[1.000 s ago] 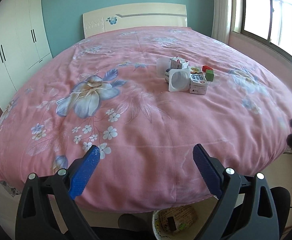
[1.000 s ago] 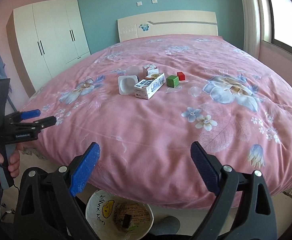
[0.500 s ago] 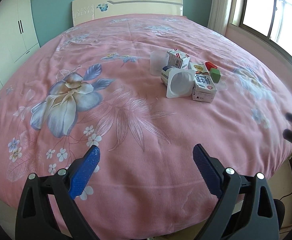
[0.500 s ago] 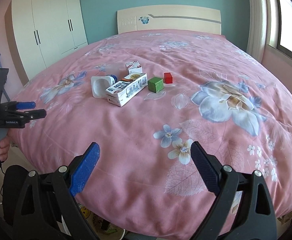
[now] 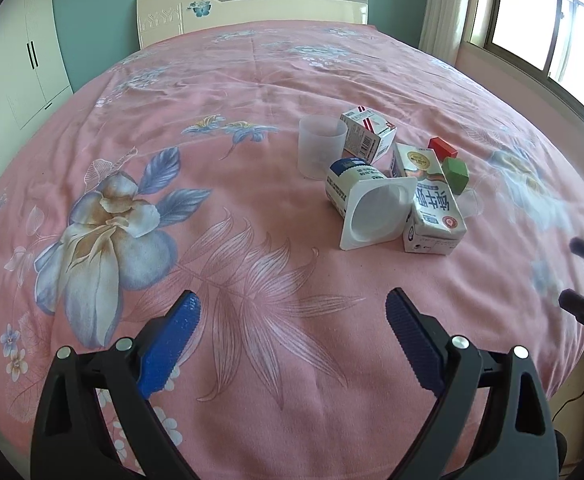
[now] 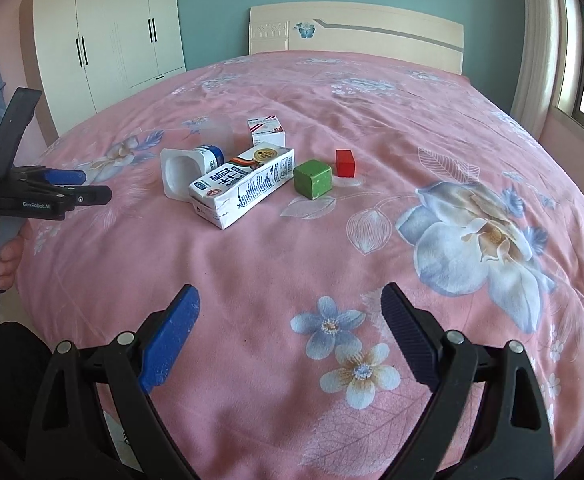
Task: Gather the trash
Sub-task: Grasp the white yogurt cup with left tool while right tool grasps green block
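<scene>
A cluster of trash lies on the pink floral bedspread (image 5: 252, 80): a tipped white yogurt cup (image 5: 366, 210) (image 6: 186, 168), a milk carton (image 5: 432, 204) (image 6: 244, 186) lying flat, a small red-and-white box (image 5: 366, 132) (image 6: 266, 130) and a translucent plastic cup (image 5: 320, 146) (image 6: 216, 130). My left gripper (image 5: 292, 344) hovers open above the bedspread, short of the cluster. My right gripper (image 6: 290, 338) is open too, nearer the bed's foot, with nothing between its fingers. The left gripper (image 6: 88, 188) also shows at the left edge of the right wrist view.
A green block (image 5: 455, 176) (image 6: 313, 178) and a red block (image 5: 443, 148) (image 6: 345, 163) sit beside the carton. A white wardrobe (image 6: 112, 40) stands left, the headboard (image 6: 356, 36) behind, a window (image 5: 532, 12) right. A hand (image 6: 6, 256) holds the left gripper's handle.
Both grippers have moved forward over the bed toward the cluster, which looms larger. The bin seen below the bed edge a second ago is out of view. Both stay open.
</scene>
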Tool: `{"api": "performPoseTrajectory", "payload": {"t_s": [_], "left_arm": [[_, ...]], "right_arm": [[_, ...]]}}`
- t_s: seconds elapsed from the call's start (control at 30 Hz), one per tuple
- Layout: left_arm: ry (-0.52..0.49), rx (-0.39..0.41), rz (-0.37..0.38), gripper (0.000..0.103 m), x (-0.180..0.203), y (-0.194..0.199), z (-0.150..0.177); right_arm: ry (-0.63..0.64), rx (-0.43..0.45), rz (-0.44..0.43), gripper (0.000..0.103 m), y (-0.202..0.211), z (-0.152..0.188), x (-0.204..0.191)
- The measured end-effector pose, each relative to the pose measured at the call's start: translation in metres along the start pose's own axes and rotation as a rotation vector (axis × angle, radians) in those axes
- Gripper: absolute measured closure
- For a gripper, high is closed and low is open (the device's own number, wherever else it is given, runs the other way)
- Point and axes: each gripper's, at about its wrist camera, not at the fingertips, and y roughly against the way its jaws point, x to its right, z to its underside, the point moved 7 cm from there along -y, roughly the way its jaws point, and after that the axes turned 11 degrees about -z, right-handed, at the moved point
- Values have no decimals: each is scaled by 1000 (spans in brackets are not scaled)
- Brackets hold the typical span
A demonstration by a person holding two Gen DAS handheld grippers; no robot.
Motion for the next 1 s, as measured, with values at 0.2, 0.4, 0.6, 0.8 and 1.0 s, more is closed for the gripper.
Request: {"api": "performPoseTrajectory", "payload": {"t_s": [0.2,0.4,0.6,0.8,1.0], "left_arm": [[-28,-15,-3,7,12,-25,-17],[-30,-30,6,7,19,-42,-30],[-22,-39,6,7,20,-58,-42],[-9,-55,22,7,20,-73,-49],[-22,-62,33,8,25,-86,-51]], "right_arm": [[24,-29,8,13,-25,-22,17],[19,-49,5,13,-48,-42,38],[42,-77,-4,13,-70,-58,47],[57,-105,-22,13,-96,-72,53],[67,-150,-27,24,-127,-81,60]]}}
